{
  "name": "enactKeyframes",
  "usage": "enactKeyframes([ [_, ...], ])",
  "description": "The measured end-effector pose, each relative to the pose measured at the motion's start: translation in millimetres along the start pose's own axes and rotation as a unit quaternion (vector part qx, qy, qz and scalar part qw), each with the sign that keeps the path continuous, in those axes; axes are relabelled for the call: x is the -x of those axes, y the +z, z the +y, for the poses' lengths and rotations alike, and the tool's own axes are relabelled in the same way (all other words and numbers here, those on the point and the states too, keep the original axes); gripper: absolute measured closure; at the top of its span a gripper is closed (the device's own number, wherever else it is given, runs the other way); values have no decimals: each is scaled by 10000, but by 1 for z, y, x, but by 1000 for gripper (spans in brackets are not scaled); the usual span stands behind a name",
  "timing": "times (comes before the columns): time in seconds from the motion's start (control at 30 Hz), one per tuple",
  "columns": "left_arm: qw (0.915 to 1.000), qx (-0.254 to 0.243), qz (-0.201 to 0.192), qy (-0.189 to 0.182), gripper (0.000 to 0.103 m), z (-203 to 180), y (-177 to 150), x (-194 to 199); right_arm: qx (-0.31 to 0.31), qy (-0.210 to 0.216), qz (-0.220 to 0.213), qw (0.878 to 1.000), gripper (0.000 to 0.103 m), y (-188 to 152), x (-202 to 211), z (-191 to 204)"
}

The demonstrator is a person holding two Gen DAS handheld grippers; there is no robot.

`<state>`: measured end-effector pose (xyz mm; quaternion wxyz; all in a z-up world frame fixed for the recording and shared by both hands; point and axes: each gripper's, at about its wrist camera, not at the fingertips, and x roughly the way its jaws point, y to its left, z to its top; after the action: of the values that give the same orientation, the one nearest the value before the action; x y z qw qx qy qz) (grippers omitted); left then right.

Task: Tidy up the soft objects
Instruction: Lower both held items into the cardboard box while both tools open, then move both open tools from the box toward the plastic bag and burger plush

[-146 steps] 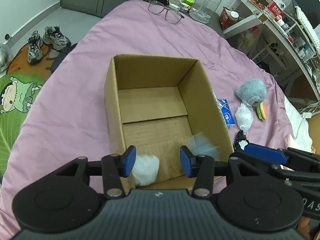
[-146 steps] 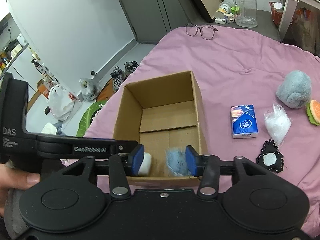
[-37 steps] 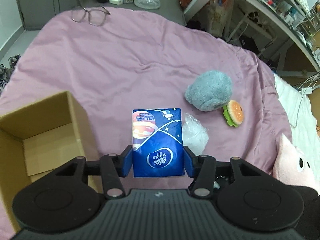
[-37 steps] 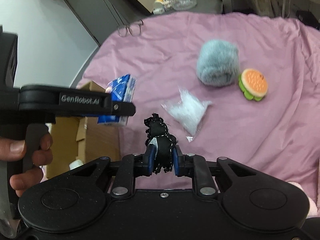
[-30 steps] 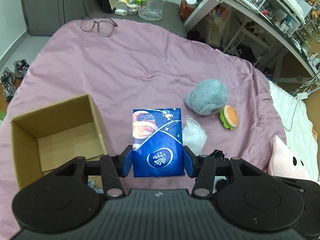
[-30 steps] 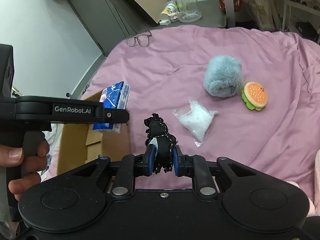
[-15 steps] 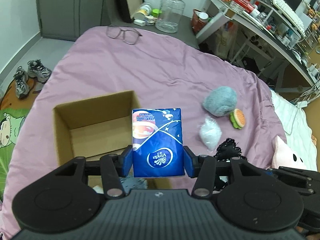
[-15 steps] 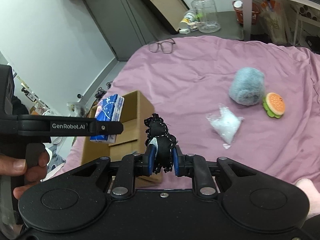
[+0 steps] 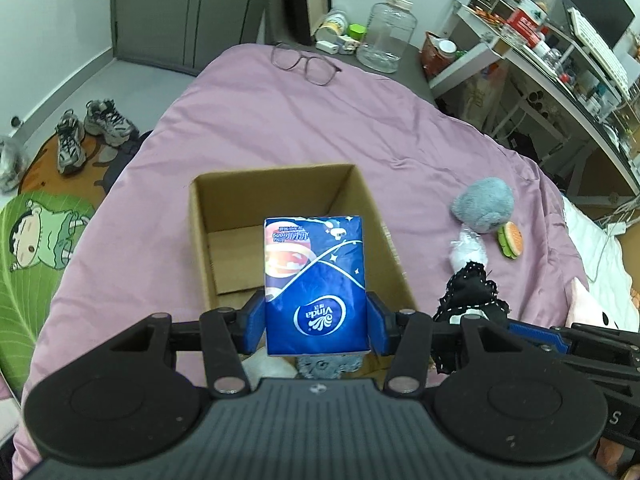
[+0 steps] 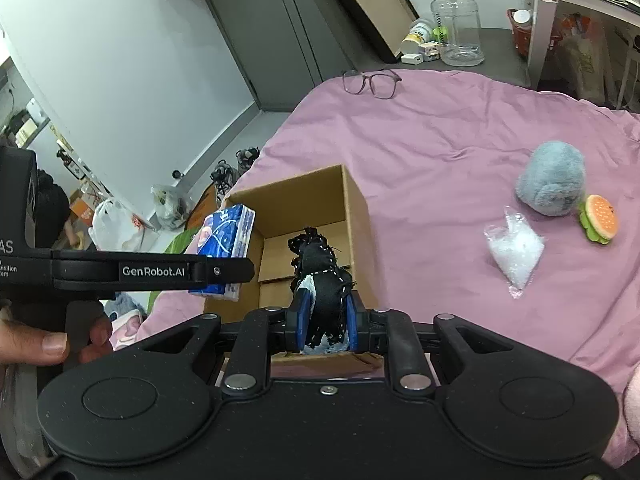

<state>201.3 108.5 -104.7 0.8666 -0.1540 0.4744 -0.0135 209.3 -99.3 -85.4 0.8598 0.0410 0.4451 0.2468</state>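
My left gripper is shut on a blue tissue pack, held over the open cardboard box on the pink bedspread. The same tissue pack shows in the right wrist view above the box. My right gripper is shut on a black lacy cloth piece above the box's near edge; that cloth appears right of the box in the left view. A white soft item and a grey-blue fluffy item lie inside the box.
On the bedspread to the right lie a grey plush ball, a burger toy and a clear bag of white filling. Glasses rest at the far end. A pink plush lies at the right edge. A hand holds the left gripper's handle.
Both grippers have travelled left from the loose items to above the box, each still carrying its item. The box now sits directly under the tissue pack.
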Motion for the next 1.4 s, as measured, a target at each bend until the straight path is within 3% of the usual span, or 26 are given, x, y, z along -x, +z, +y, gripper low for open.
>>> enactKeyframes([
  [0.5,9992,273,155,-264,53,38,-14,-22,202,-251,94,9994,84,4,-24,24],
  [0.83,9989,277,24,-365,51,41,-14,-13,262,-298,32,9992,84,8,-28,31],
  [0.93,9989,262,19,-394,51,40,-15,-12,252,-345,-1,9991,75,10,-27,31],
  [1.0,9989,266,15,-386,51,39,-15,-11,205,-367,-15,9991,62,10,-26,28],
  [1.4,9993,158,108,-335,46,22,-8,-8,10,-434,-89,9990,61,6,-5,0],
])
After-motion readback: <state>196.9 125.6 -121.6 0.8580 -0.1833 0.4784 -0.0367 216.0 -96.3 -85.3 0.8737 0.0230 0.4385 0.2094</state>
